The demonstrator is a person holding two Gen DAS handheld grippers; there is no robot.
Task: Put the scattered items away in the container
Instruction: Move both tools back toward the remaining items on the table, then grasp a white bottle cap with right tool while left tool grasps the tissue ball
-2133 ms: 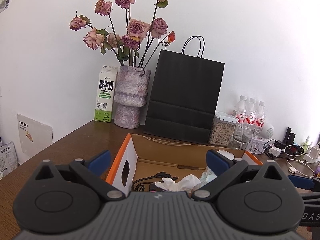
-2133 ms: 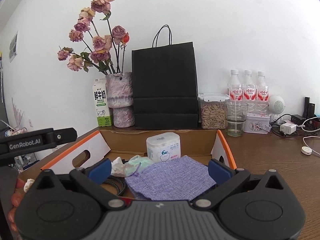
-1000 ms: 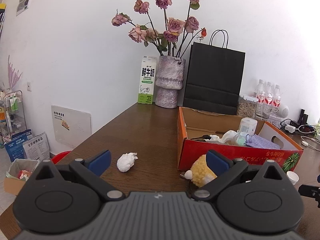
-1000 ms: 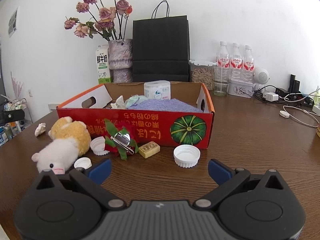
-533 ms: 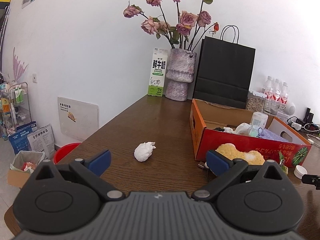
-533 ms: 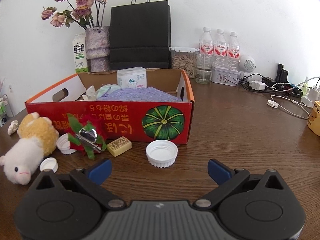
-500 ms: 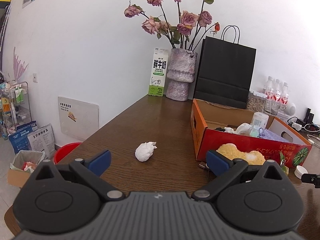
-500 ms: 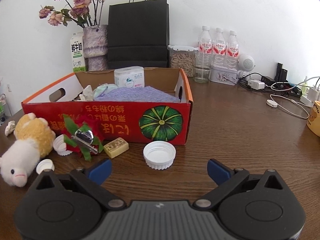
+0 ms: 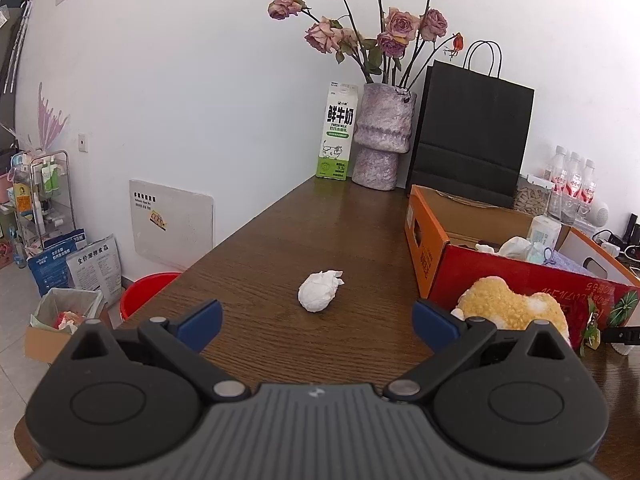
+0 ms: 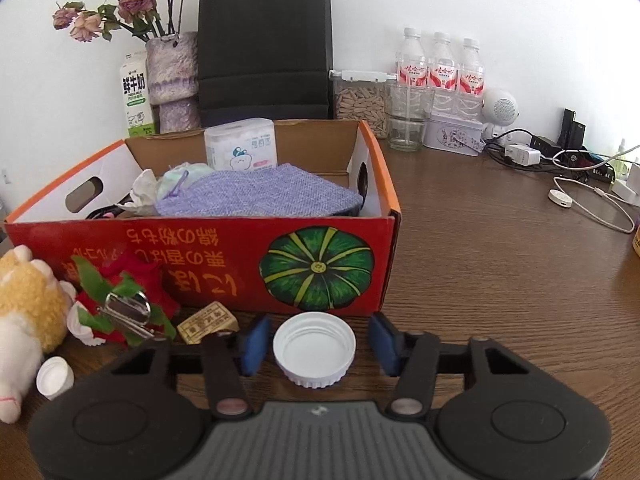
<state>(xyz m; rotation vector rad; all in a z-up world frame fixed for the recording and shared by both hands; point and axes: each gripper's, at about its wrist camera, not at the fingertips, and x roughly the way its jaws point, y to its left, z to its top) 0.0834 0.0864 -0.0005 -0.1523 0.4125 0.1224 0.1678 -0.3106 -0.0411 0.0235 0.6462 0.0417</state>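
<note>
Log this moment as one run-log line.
right gripper: jaws just closing around white lid, pads not yet touching | left gripper: open, facing crumpled tissue | red box: partly filled

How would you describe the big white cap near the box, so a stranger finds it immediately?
Start at the red cardboard box with the green pumpkin picture. On the brown wooden table in front of that pumpkin lies a wide white ribbed plastic cap, open side up. It is far larger than the small white cap beside the plush toy.

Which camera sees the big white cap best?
The right wrist view: the big white cap lies open side up on the table between the right gripper's blue pads, not yet pinched. The left wrist view doesn't show it.
</note>
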